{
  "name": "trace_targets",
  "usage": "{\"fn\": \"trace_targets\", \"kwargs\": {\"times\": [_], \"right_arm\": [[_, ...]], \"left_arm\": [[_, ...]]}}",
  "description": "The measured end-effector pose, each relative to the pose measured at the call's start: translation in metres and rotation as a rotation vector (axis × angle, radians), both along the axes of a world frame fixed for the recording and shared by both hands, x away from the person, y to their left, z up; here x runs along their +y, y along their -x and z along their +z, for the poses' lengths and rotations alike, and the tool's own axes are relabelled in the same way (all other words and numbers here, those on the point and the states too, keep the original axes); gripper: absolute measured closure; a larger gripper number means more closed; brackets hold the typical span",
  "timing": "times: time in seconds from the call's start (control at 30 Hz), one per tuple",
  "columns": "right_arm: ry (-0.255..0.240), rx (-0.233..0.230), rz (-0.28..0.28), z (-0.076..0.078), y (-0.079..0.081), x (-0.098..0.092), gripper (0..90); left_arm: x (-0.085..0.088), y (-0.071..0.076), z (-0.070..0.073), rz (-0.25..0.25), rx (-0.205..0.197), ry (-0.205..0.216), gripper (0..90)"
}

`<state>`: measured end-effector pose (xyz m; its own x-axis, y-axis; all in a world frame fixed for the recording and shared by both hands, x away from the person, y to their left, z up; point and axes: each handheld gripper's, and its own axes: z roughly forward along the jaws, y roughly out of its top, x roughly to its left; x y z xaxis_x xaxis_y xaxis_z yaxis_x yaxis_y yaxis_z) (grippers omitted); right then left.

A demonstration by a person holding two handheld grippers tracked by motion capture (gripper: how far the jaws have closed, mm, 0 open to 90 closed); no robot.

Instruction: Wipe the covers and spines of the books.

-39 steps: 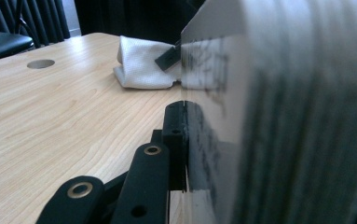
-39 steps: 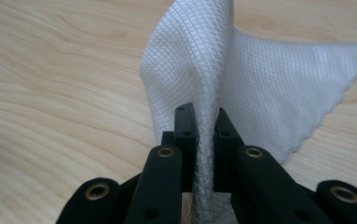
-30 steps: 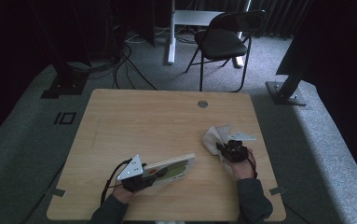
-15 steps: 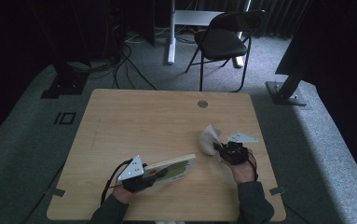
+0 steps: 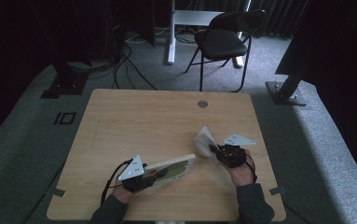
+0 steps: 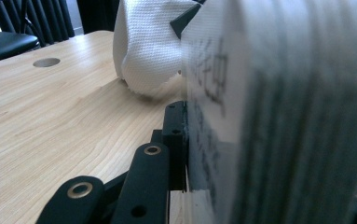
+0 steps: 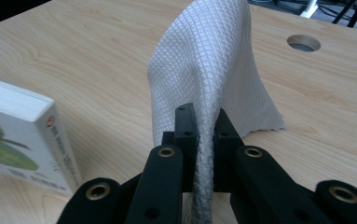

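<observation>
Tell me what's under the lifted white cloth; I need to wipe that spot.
Bare wooden table shows beneath the cloth, whose lower edge trails on it. The patch behind its drape is hidden.

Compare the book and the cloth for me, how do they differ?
The book is stiff and flat with printed covers; the cloth is soft, plain white and textured. The book lies nearly level in the left tongs; the cloth stands bunched up from the right tongs, its edge touching the table. Each is clamped in tongs.

Dim room, dark surroundings, daylit table [image 5: 157,126], blurred book [image 6: 278,112] close-up
</observation>
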<state>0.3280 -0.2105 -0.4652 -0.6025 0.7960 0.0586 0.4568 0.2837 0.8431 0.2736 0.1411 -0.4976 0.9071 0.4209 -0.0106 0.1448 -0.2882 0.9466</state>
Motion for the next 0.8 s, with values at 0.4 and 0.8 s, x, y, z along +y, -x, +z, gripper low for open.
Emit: {"fn": "trace_targets", "kwargs": {"times": [0.4,0.8], "right_arm": [[0.004,-0.027,0.061,0.012,0.012,0.009,84.9],[0.01,-0.048,0.097,0.021,0.02,0.014,84.9]], "left_arm": [[0.0,0.0,0.0,0.002,0.001,0.001,77.7],[0.0,0.0,0.0,0.004,0.003,0.003,77.7]]}}
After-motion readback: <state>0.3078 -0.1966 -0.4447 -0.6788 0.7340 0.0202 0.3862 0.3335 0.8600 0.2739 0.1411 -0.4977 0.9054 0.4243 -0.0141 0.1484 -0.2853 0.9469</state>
